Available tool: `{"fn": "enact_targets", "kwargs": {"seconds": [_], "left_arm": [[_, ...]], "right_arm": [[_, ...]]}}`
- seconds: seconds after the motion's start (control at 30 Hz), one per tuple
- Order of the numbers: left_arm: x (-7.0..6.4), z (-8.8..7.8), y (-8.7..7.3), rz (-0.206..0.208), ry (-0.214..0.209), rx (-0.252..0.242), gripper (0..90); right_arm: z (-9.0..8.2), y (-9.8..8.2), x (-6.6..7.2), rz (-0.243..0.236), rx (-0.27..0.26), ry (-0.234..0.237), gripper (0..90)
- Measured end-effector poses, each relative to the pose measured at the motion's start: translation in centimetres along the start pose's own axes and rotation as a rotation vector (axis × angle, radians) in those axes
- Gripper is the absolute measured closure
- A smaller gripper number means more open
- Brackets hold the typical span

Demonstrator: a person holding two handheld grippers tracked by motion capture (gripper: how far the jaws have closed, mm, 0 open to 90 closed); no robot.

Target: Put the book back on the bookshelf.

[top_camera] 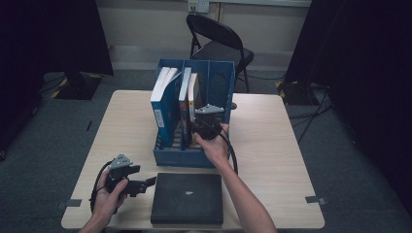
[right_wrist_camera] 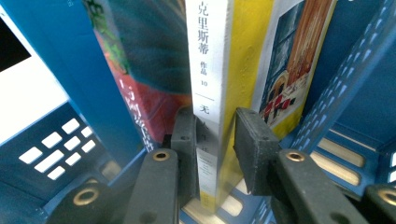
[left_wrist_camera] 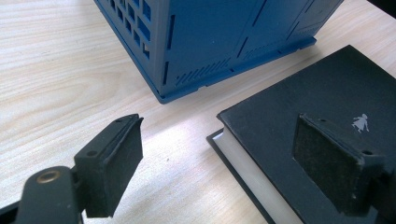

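Observation:
A blue file rack (top_camera: 194, 158) stands mid-table with several upright books. My right gripper (top_camera: 201, 127) reaches into it from the front. In the right gripper view its jaws (right_wrist_camera: 215, 119) clamp the lower spine of a white-and-yellow book (right_wrist_camera: 212, 56), one pad on each side. A red-and-green book (right_wrist_camera: 140, 60) leans just left of it. My left gripper (top_camera: 145, 184) rests low at the front left, open and holding nothing. Its jaws (left_wrist_camera: 219, 126) straddle the near corner of a flat black book (left_wrist_camera: 327, 93), above it, beside the rack (left_wrist_camera: 210, 37).
The black book (top_camera: 187, 198) lies flat at the table's front edge, just before the rack. A tall blue book (top_camera: 163, 104) fills the rack's left slot. A black folding chair (top_camera: 218, 41) stands beyond the wooden table (top_camera: 272, 145). Dark curtains hang on both sides.

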State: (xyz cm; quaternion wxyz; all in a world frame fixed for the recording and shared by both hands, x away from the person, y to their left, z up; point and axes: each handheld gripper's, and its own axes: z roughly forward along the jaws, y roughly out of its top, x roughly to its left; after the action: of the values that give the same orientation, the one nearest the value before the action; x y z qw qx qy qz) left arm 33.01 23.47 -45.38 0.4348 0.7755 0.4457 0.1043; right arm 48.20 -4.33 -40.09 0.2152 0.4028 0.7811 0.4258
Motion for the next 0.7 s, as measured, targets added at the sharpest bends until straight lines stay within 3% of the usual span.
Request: {"fn": "enact_targets", "kwargs": {"seconds": [0.23, 0.33, 0.7], "left_arm": [[0.0, 0.0, 0.0, 0.001, -0.003, 0.001, 15.9], [0.0, 0.0, 0.0, -0.001, -0.006, 0.002, 16.0], [-0.1, 0.1, 0.0, 0.004, -0.013, 0.01, 16.0]], "right_arm": [[0.1, -0.1, 0.0, 0.017, -0.011, 0.012, 68.7], [-0.1, -0.2, -0.1, 0.022, -0.02, 0.016, 63.4], [-2.4, -0.8, -0.3, 0.033, -0.051, 0.076, 52.5]]}}
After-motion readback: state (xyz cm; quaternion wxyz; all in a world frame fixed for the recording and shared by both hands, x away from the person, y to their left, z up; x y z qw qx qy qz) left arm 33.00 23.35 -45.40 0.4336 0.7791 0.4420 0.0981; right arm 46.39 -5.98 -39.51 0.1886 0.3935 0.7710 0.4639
